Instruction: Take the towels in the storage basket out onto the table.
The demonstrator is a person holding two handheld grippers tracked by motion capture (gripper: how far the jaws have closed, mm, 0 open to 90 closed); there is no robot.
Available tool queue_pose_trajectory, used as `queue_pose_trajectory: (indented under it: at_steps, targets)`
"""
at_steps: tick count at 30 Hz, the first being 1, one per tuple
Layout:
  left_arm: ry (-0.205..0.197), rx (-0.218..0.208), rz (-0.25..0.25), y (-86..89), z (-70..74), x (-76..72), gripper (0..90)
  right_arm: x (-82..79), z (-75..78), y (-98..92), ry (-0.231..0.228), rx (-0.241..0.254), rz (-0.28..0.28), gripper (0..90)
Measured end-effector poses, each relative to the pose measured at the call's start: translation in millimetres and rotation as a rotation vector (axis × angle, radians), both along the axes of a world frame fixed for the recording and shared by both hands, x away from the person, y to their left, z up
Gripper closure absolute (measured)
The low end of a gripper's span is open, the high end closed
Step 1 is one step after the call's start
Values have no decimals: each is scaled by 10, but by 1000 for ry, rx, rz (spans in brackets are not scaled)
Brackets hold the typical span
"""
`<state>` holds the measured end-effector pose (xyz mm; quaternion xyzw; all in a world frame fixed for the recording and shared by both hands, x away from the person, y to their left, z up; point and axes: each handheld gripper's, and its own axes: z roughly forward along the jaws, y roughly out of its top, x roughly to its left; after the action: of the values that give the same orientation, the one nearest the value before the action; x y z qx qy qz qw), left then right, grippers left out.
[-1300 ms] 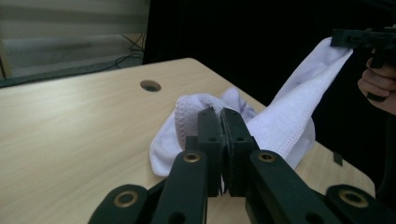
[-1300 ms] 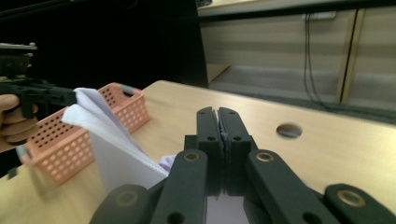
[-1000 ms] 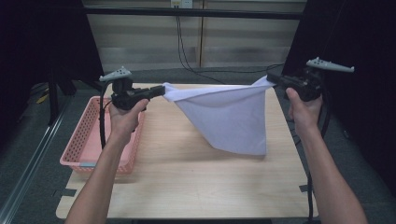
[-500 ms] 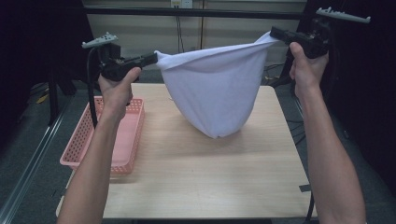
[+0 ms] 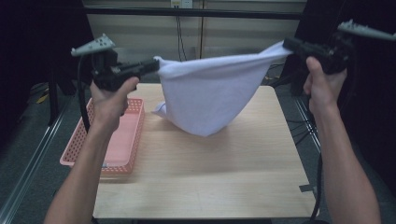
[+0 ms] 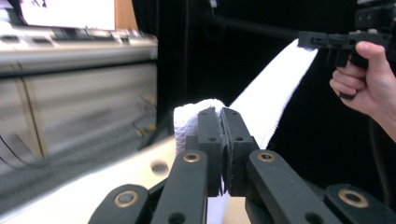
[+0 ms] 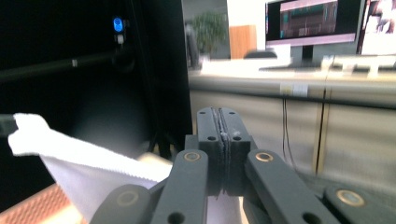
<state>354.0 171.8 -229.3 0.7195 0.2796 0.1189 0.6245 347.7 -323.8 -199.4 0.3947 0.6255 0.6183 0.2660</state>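
With the left hand-held gripper and right hand-held gripper each clamped on a corner of the white towel, which hangs above the counter, a thin pinch could slip under tension, dropping one corner.

No readable text, labels or numbers; monitor screen content too blurred to read.

Three cameras watching my rig

I'm looking down and forward over the table from above; each gripper view is peering close along its jaws, sharing the cloth.
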Motion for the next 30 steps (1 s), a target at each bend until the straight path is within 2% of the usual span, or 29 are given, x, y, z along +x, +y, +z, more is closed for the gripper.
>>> queue_pose_trajectory:
  at_steps: [1,2,5,6,7,9,11,12,16,19,20,23,25,26,28,30]
  targets:
    - [14,5,-5,-4,-73,-40,881,-63,-113,-18,14,-3,10,886]
    - [36,25,-20,-7,-207,-112,881,-113,-202,-26,32,-10,15,886]
    - [99,29,-54,15,-541,-300,880,-391,-615,-51,93,-37,57,886]
    - [113,35,-67,27,-690,-405,879,-466,-709,-59,104,-43,65,886]
    - [125,38,-77,34,-782,-470,879,-589,-862,-68,123,-44,87,886]
    - [172,40,-92,52,-1032,-653,878,-771,-1068,-65,165,-52,101,886]
    - [220,67,-98,55,-1304,-834,878,-972,-1313,-62,209,-57,125,886]
    - [234,69,-105,56,-1387,-890,877,-1093,-1471,-60,240,-59,135,886]
    - [314,96,-138,72,-1761,-1162,869,-1444,-1930,-66,337,-59,153,885]
    - [371,111,-163,66,-1973,-1357,864,-1723,-2195,-58,379,-67,154,884]
    - [389,120,-171,69,-2035,-1417,855,-1802,-2268,-53,400,-62,160,883]
    - [431,155,-179,91,-2164,-1571,826,-1979,-2427,-32,448,-109,165,864]
    - [432,169,-168,139,-2188,-1636,737,-2057,-2481,-35,477,-120,177,779]
    - [436,167,-161,175,-2197,-1644,713,-2090,-2491,-43,476,-124,182,751]
    - [434,148,-157,238,-2217,-1638,692,-2119,-2478,-83,470,-136,153,676]
    - [433,165,-125,268,-2233,-1580,672,-2094,-2461,-121,449,-130,139,654]
